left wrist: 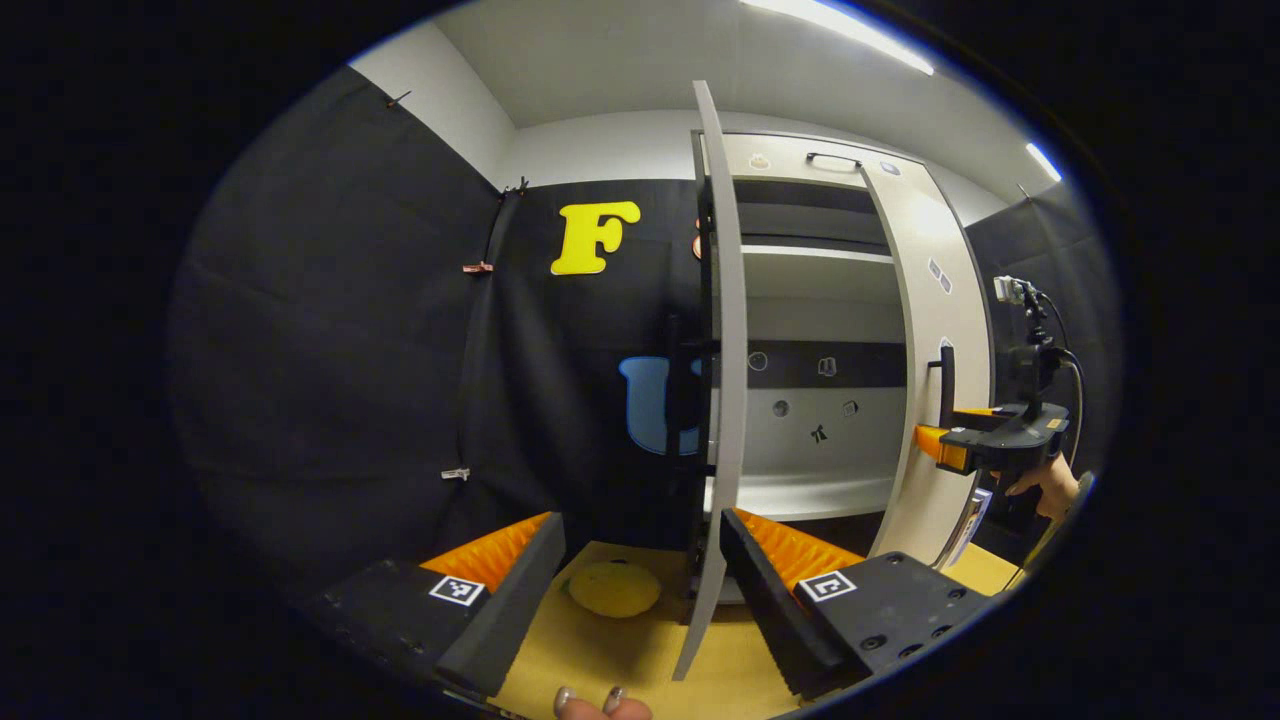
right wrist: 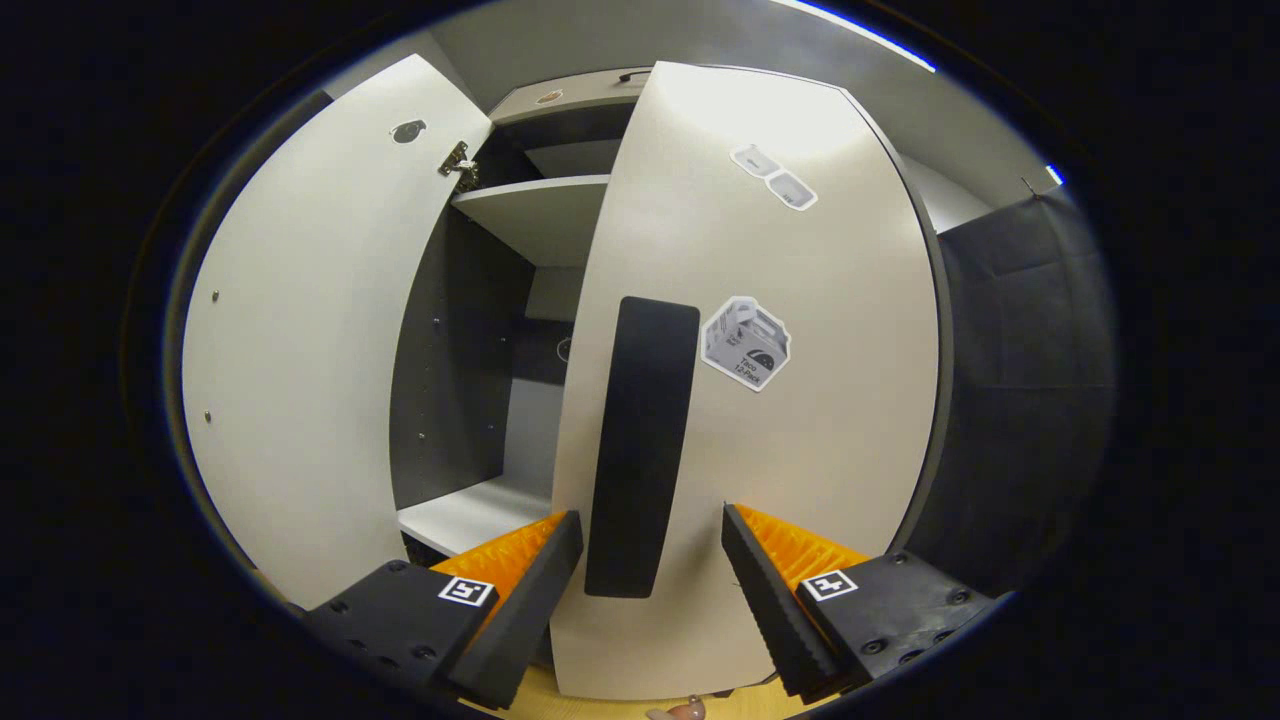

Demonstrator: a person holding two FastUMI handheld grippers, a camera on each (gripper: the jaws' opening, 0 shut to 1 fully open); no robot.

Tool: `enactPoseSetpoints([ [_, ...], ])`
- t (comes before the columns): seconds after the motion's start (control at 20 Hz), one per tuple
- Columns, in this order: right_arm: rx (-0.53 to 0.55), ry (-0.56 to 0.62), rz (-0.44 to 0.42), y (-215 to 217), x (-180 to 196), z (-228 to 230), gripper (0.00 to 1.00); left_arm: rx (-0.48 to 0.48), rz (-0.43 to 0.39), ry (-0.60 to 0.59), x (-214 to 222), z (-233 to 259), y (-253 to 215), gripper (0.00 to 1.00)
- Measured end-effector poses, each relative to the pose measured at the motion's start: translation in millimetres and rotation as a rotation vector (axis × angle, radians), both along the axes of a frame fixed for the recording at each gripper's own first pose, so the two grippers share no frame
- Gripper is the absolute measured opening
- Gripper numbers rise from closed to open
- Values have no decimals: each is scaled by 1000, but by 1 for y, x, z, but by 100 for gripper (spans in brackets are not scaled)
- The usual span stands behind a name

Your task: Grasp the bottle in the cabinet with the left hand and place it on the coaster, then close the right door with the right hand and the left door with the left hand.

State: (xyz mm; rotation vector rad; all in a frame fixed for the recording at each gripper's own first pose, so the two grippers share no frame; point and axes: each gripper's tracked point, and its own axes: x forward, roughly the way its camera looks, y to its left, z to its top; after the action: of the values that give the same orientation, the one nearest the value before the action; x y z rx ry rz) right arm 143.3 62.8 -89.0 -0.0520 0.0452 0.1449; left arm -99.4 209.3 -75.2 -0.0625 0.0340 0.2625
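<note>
I'm holding the right tool open, fingers straddling the right door handle, set to push it shut. Left tool is open around the left door edge, waiting its turn. Coaster is lying bare near the table edge; I'm not spotting the bottle.

— The cabinet doors?
— Smooth, matt, pale laminate; the handle is matt black.
— And the table?
— Smooth wood look. The wall is black cloth.
</note>
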Motion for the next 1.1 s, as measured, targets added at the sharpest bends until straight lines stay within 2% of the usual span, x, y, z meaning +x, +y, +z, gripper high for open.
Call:
enactPoseSetpoints([
  [0.15, -25, -15, -25, 4, 12, -2, 95, -33, -12, 4, 19, -2, 15, 98],
  [0.3, -27, -1, -18, 11, 16, -9, 95, -83, -59, -28, 37, 1, 16, 95],
  [0.5, -41, -30, -24, 16, 1, 6, 98, -91, -109, -23, 55, -7, 18, 95],
  [0.65, -28, -43, -39, 3, -25, 17, 97, -107, -153, -20, 63, -9, 13, 95],
  [1.1, 16, 38, -86, -45, -45, 2, 97, 3, -163, 13, 66, 0, -1, 95],
])
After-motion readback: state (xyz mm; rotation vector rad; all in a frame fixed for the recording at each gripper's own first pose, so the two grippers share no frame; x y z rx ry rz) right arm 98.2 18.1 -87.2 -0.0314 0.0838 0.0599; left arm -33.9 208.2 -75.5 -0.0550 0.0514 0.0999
